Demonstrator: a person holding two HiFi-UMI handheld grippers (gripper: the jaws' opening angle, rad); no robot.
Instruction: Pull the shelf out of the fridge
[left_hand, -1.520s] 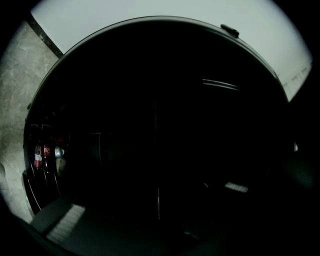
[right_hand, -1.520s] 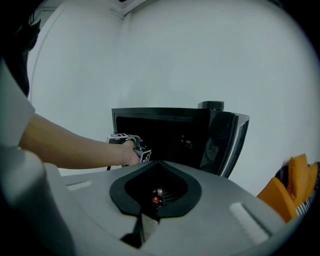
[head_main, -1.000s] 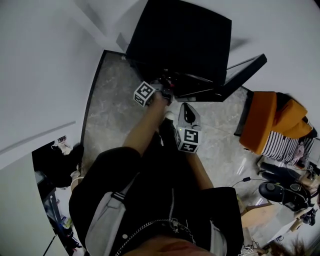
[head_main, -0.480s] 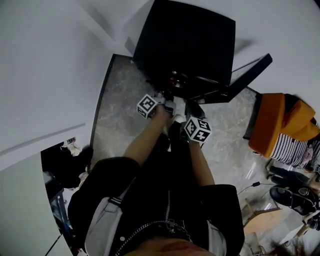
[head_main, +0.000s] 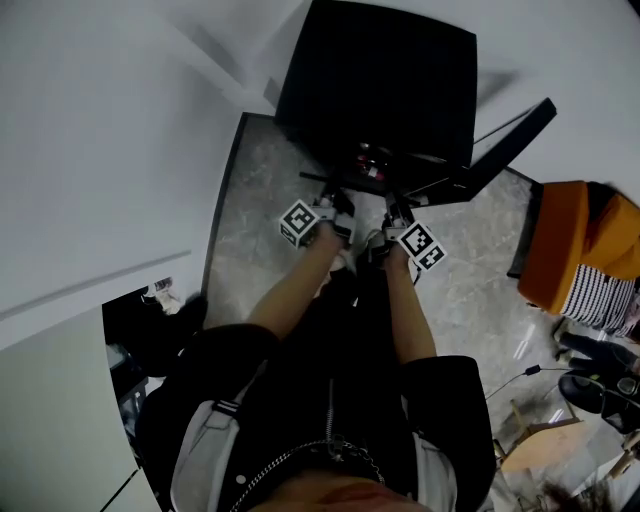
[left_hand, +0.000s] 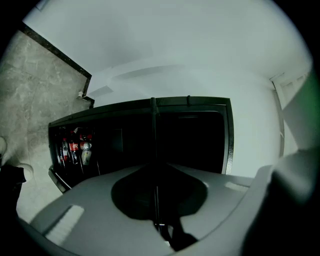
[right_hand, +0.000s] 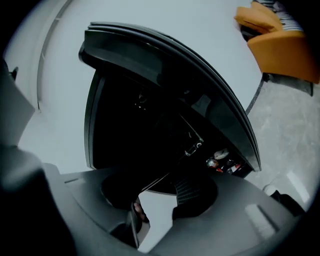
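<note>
The person is standing on the grey floor (head_main: 255, 215) before the black fridge (head_main: 385, 90), whose door (head_main: 512, 135) is hanging open to the right. Both arms are reaching forward, and the two grippers are sitting side by side at the fridge's open front.

The left gripper (left_hand: 159, 226) is lying rolled onto its side, so the fridge is showing sideways in its view. Its jaws are standing almost together, pinching the thin edge of the shelf (right_hand: 157, 202), which is running as a dark line across the fridge's dark opening. Red-labelled bottles (left_hand: 75, 150) are standing in a row at the side of that opening.

The right gripper (right_hand: 156, 222) is pointing slightly downward at the same front. Its jaws have just been opening and are now standing wide apart. A pale corner of the shelf is lying between them, but the pads are not pressing on it. The shelf is reaching from the grippers back into the fridge's dark inside.

Something orange (head_main: 580, 240) is sitting on the floor, well to the right of the fridge.
</note>
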